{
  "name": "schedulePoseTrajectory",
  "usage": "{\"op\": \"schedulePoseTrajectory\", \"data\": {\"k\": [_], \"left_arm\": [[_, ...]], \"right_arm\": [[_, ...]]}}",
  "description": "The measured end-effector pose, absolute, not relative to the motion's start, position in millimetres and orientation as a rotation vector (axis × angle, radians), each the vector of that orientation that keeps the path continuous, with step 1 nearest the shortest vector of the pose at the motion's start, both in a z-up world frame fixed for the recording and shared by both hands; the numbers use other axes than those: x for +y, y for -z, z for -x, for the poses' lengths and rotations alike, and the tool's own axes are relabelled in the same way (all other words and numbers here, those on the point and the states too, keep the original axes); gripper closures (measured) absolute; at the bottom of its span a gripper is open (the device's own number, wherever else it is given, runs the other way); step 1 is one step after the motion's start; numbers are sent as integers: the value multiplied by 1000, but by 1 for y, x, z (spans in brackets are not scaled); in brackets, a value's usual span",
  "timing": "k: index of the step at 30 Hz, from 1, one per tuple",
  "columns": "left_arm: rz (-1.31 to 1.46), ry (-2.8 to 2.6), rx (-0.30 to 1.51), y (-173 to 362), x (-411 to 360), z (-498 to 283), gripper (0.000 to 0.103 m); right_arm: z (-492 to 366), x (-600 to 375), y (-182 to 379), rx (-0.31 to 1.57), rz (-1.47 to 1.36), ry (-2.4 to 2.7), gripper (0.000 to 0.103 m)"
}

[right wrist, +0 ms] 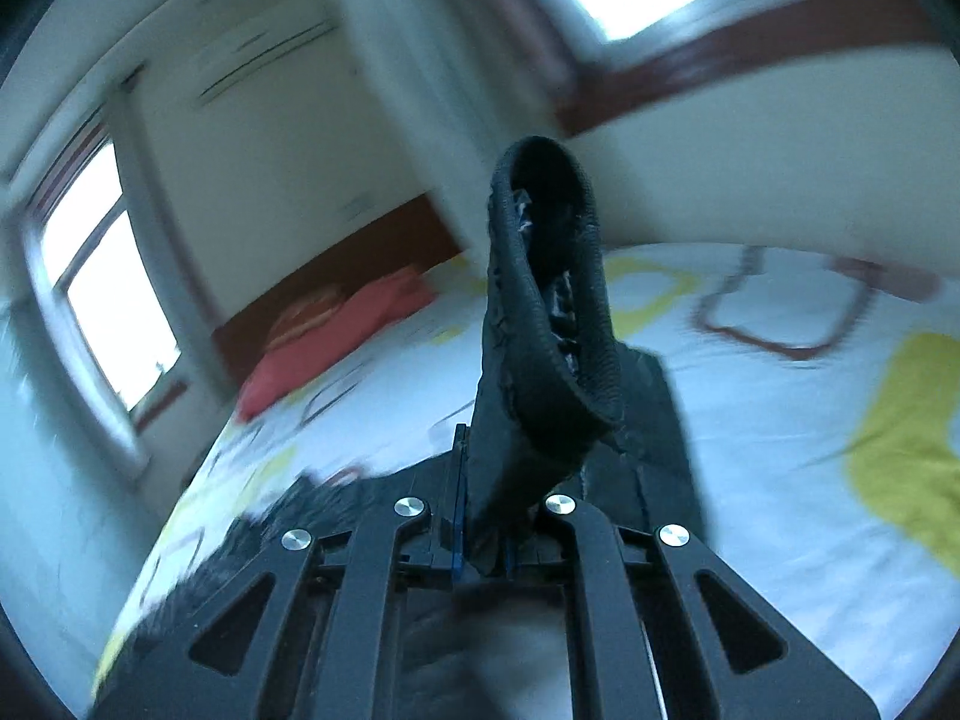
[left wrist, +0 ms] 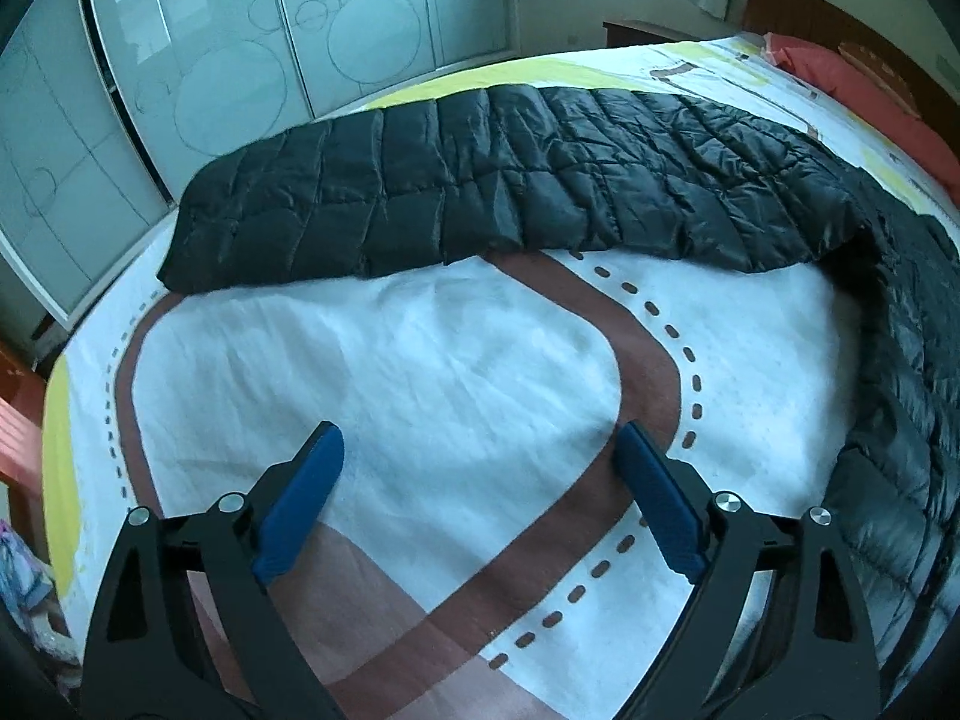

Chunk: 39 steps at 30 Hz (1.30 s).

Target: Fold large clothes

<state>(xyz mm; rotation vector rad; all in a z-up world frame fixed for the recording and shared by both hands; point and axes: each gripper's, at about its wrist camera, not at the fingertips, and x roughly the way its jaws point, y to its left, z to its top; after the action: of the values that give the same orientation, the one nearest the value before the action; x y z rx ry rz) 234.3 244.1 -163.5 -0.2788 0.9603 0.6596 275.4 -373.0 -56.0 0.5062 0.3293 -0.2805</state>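
Left wrist view: bedroom, bed sheet (left wrist: pixel 384 360) white with brown road print, filling centre; glass wardrobe doors (left wrist: pixel 198 60) upper left. Black quilted jacket (left wrist: pixel 480 180) lies in long band across upper frame, curving down right edge. Left gripper (left wrist: pixel 480 438), bottom centre, jaws wide apart, nothing between them, over bare sheet.

Right wrist view: blurred room, window (right wrist: pixel 108 288) left, red pillow (right wrist: pixel 336 336) centre left. Right gripper (right wrist: pixel 480 540) clamped tight on jacket's cuff-like edge, which stands up at centre.

Advice: carry held edge level across band, align edges, left gripper pinning fold line first.
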Motion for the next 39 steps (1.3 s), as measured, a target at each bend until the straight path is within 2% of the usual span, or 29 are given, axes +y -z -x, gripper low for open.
{"op": "schedulePoseTrajectory", "data": {"k": [8, 16, 23, 32, 35, 37, 39], "left_arm": [[290, -639, 932, 171, 250, -225, 3], [302, -632, 906, 173, 250, -221, 2], [304, -629, 899, 174, 247, -217, 2], [304, -629, 899, 174, 247, -217, 2], [305, -629, 898, 174, 248, -217, 2], [305, -629, 899, 173, 247, -217, 2], [305, -629, 899, 174, 248, -217, 2]], "right_arm": [[-353, -237, 64, 457, -394, 33, 94], [-406, -131, 86, 572, -319, -138, 94], [-411, -56, 110, 691, -231, -231, 94], [-439, -6, 149, 844, -205, -264, 93], [-451, 9, 158, 894, -141, -263, 87], [-451, 14, 154, 893, -120, -286, 76], [-449, 22, 149, 873, -114, -330, 40]]}}
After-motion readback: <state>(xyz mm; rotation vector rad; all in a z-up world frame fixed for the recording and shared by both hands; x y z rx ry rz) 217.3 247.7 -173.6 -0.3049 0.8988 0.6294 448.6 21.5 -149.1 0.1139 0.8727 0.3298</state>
